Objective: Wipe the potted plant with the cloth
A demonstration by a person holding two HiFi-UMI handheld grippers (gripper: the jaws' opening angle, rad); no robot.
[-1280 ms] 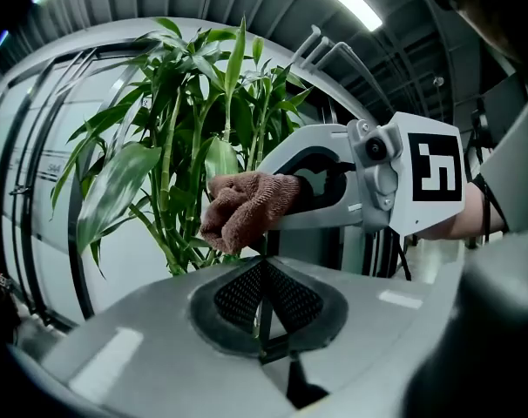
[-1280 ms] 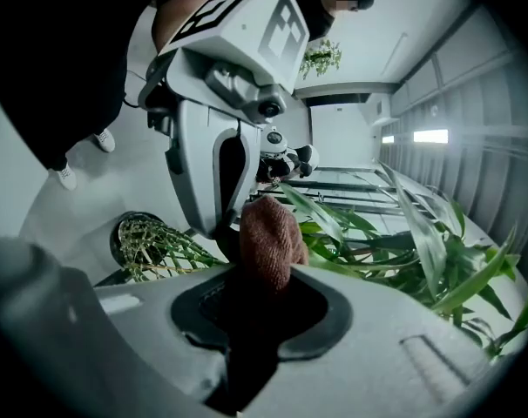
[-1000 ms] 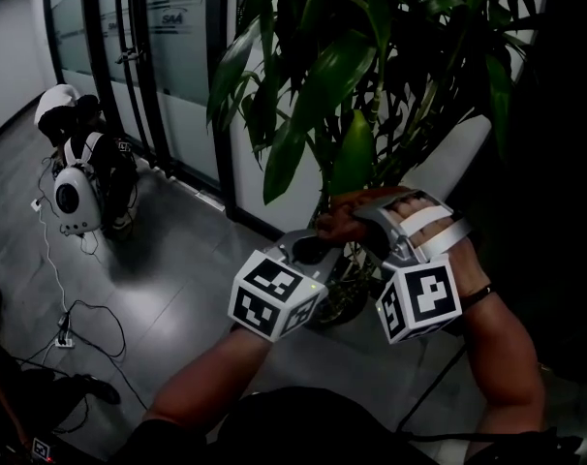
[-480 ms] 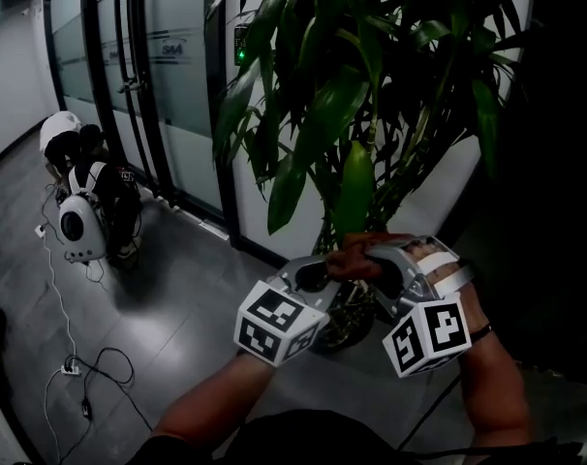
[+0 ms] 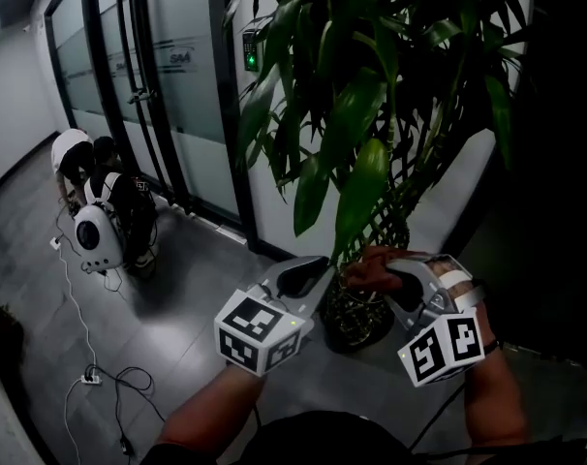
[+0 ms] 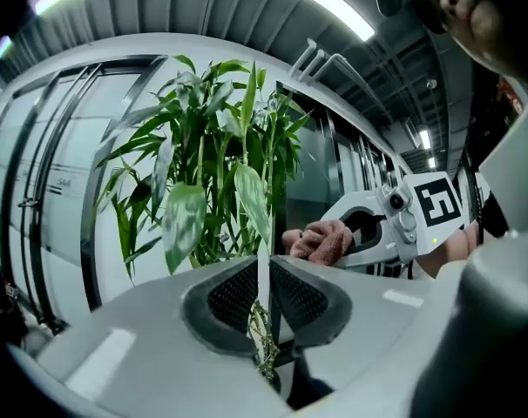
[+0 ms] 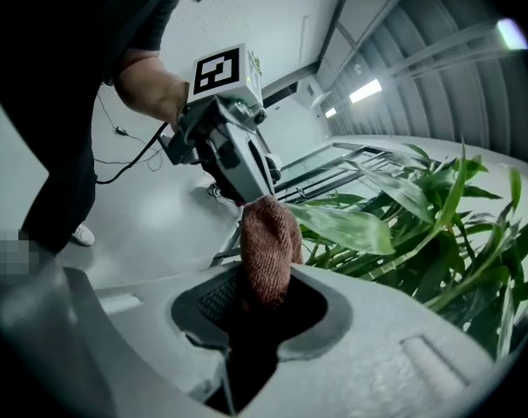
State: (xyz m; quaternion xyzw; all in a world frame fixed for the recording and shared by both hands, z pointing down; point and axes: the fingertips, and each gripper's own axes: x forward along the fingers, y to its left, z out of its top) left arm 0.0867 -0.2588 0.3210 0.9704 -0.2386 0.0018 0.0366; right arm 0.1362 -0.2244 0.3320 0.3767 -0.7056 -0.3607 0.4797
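A person [image 5: 105, 216] crouches by the glass doors [image 5: 177, 95] at the far left, clear of the work. The left gripper [image 6: 262, 279] pinches a hanging leaf [image 6: 249, 200] of the potted plant [image 5: 371, 85], which stands on the floor by the wall. The right gripper [image 7: 266, 279] clamps the cloth [image 7: 268, 242] just beside that leaf. Wiping seems barely begun, and crowded leaves hinder reach.

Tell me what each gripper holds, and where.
The left gripper pinches a leaf by its tip; the right gripper clamps the cloth by one end.

Head view downward, gripper views share plant [image 6: 184, 220]
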